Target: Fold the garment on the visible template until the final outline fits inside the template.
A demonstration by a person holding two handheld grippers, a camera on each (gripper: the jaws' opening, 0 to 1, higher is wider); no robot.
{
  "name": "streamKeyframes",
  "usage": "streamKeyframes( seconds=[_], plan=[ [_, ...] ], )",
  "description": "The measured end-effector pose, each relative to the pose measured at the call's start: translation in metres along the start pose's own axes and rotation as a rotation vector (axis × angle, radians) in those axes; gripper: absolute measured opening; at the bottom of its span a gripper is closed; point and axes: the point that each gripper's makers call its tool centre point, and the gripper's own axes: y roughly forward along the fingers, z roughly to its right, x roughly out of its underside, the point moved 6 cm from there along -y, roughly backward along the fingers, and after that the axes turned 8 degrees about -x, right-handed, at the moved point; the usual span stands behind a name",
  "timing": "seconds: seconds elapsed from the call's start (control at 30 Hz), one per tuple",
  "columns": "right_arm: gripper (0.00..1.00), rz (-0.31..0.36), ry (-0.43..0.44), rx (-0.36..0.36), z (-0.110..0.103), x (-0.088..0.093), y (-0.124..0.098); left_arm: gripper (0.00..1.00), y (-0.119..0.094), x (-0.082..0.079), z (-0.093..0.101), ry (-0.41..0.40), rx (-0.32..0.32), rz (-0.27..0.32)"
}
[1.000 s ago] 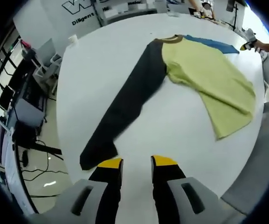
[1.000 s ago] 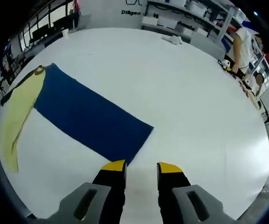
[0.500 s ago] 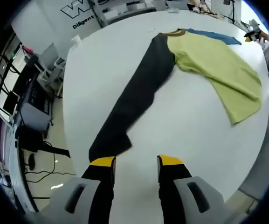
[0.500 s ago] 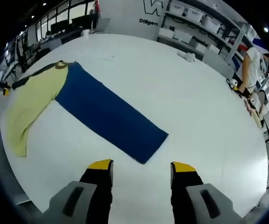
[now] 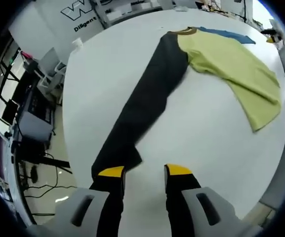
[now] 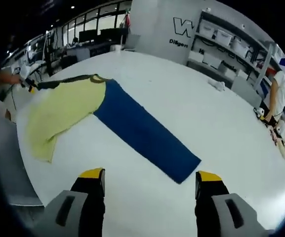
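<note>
Two tools open | garment (image 5: 221, 64) flat | table (image 5: 191, 128) white

Garment (image 5: 221, 64) lies flat, unfolded on white table (image 5: 98, 74): yellow-green body, brown collar, black sleeve (image 5: 142, 108) and blue sleeve (image 6: 144, 133) stretched straight out to opposite sides.

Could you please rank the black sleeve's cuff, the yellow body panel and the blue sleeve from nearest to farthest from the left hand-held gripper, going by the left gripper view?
1. Black sleeve's cuff: just ahead of the left hand-held gripper.
2. Yellow body panel: farther off, upper right.
3. Blue sleeve: farthest, beyond the yellow panel at the top.
</note>
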Motion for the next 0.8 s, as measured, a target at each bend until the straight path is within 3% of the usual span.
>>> streamKeyframes(
  seconds=[0.07, 0.27, 0.47, 0.53, 0.63, 0.8],
  plan=[
    [0.73, 0.021, -0.074, -0.008, -0.003, -0.003, -0.002, 0.34, 0.001, 0.000, -0.001, -0.001, 0.000, -0.003],
    [0.86, 0.100, -0.042, -0.102, -0.019, -0.007, -0.008, 0.32, 0.005, -0.004, -0.001, -0.033, 0.006, -0.001],
    [0.86, 0.115, -0.044, -0.137, -0.032, -0.001, -0.010, 0.26, 0.011, -0.006, 0.003, -0.052, 0.030, -0.007],
    [0.89, 0.156, -0.011, -0.167, -0.038, -0.002, -0.011, 0.26, 0.012, -0.007, 0.001, -0.072, 0.024, -0.004],
    [0.92, 0.148, -0.009, -0.162, -0.040, 0.000, -0.012, 0.26, 0.013, -0.007, -0.003, -0.071, 0.017, 0.000],
    [0.90, 0.148, -0.022, -0.168, -0.047, 0.000, -0.016, 0.17, 0.016, -0.004, -0.008, -0.128, 0.025, -0.023]
  ],
)
